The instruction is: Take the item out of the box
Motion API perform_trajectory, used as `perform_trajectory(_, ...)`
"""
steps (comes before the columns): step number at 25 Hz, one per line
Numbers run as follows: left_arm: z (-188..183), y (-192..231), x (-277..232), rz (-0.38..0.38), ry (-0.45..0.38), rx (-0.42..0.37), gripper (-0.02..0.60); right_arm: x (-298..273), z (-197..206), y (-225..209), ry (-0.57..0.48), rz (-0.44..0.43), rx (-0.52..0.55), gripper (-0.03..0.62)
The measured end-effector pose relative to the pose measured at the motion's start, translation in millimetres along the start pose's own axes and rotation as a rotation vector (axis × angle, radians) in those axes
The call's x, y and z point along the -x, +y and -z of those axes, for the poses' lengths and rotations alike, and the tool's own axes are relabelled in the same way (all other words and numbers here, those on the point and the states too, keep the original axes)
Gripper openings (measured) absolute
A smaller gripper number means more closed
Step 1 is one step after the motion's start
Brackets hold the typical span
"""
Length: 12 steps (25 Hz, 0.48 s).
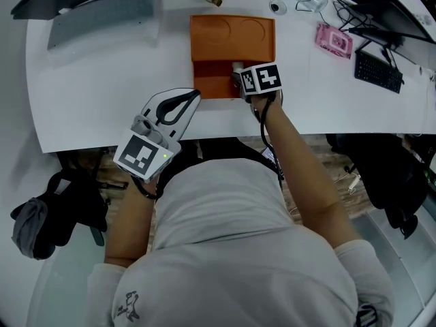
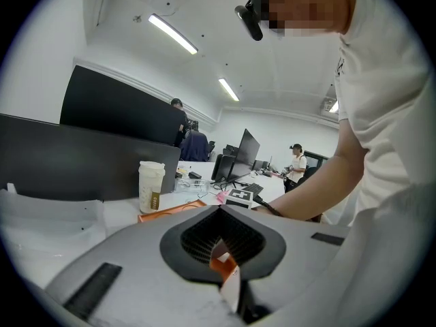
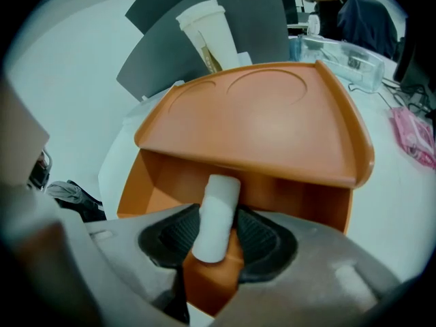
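Orange box [image 1: 231, 39] open on the white table [image 1: 102, 87]. Right hand-held gripper [image 3: 218, 213] reaches down into the box's open compartment, pinching a white roll [image 3: 219, 189] that stands upright between its pads. Left hand-held gripper [image 1: 191, 97] near the table's front edge, just left of the box, jaws pressed together.

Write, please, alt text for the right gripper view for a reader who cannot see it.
A white cylinder stands gripped between the right gripper's fingers inside an open orange box on a white table; a pale cup stands behind.
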State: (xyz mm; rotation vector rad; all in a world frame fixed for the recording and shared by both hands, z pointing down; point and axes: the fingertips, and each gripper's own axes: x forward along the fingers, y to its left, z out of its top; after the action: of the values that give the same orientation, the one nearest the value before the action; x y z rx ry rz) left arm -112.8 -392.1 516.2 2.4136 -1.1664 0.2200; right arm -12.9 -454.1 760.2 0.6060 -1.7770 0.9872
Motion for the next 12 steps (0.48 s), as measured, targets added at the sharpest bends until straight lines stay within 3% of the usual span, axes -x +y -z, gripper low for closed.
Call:
perform_trajectory(2,1,1,3,-0.009,-0.001,0.004,-0.002,0,0,-3,0.003,0.016,0.007,0.145)
perform_trajectory(12,1,-1,18,-0.028,-0.02,-0.002,-0.002,4,-2,1,-0.028,0.014,0.014,0.132)
